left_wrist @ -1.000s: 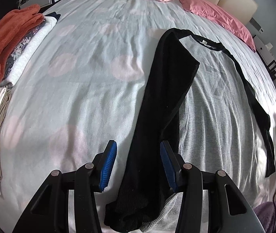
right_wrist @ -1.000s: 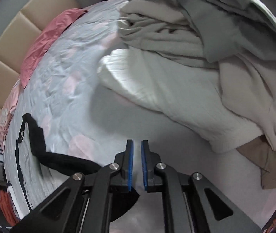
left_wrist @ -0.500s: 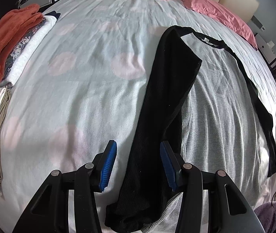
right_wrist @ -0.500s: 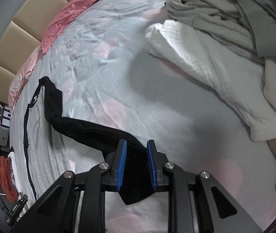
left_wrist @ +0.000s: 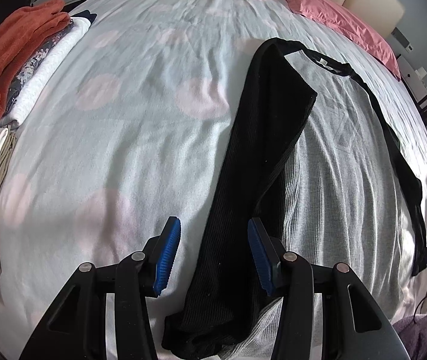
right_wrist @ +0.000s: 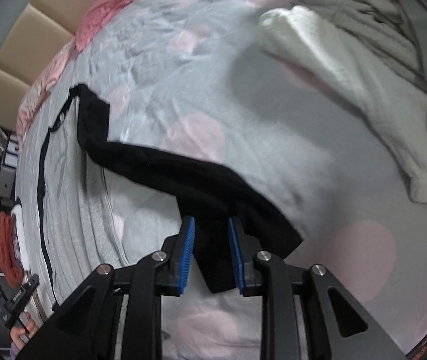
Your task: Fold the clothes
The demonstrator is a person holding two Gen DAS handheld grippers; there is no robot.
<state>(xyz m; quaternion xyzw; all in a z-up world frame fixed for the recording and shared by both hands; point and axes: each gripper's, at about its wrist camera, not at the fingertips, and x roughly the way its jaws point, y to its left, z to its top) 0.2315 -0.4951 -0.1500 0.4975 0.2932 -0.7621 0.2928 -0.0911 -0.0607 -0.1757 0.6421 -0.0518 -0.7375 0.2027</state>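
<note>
Soft daylight, round bendy pictures

The bed (left_wrist: 141,138) looks bright and even in the left view, with gentle shadows in the folds. The right view is dimmer and smeary, and the pile (right_wrist: 363,69) far right is blurred. Both pictures curve at the edges and turn black in the corners.

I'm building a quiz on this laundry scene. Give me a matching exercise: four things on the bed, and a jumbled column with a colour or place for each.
Things:
1. folded sleeve
2. shirt body
3. top garment of the folded stack
4. pillow

Descriptions:
A. pink, by the headboard
B. black, laid over the shirt's body
C. orange, at the bed's edge
D. grey, spread flat on the bed

Pairs: 1-B, 2-D, 3-C, 4-A
</note>
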